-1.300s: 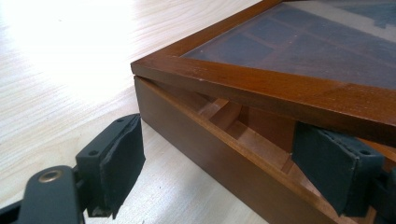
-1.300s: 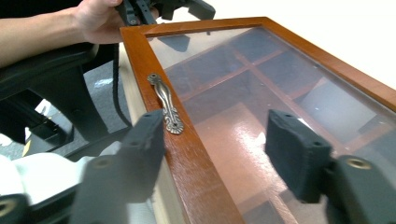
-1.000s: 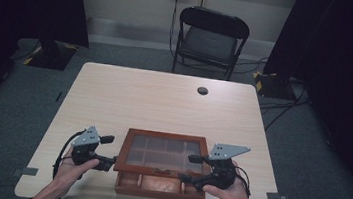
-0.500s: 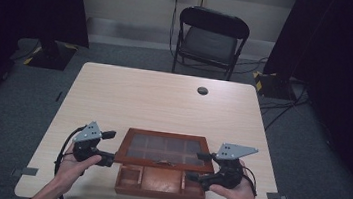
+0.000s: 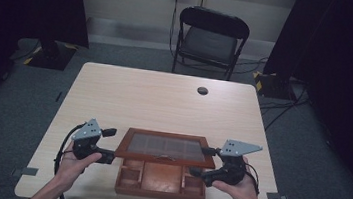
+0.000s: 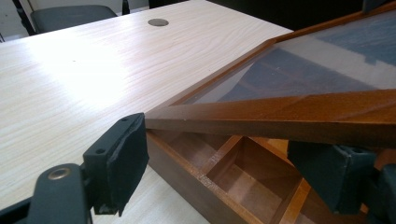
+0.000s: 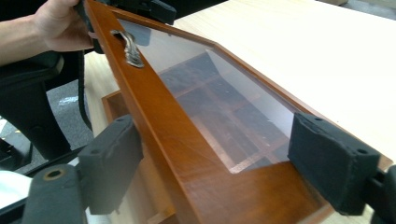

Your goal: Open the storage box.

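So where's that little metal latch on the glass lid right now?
In the right gripper view, the metal latch sits on the front rail of the raised glass lid, toward the upper left. In the high view it's mid-front of the lid, above the wooden box.

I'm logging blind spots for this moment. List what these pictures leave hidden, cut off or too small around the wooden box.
- Rear compartments of the wooden box: high view, covered by the raised glass lid.
- Left gripper: left gripper view, its right jaw sits under the lid frame, so contact is unclear.
- Metal latch: high view, too small to make out.
- Lid's near corner: right gripper view, cut off by the bottom edge.
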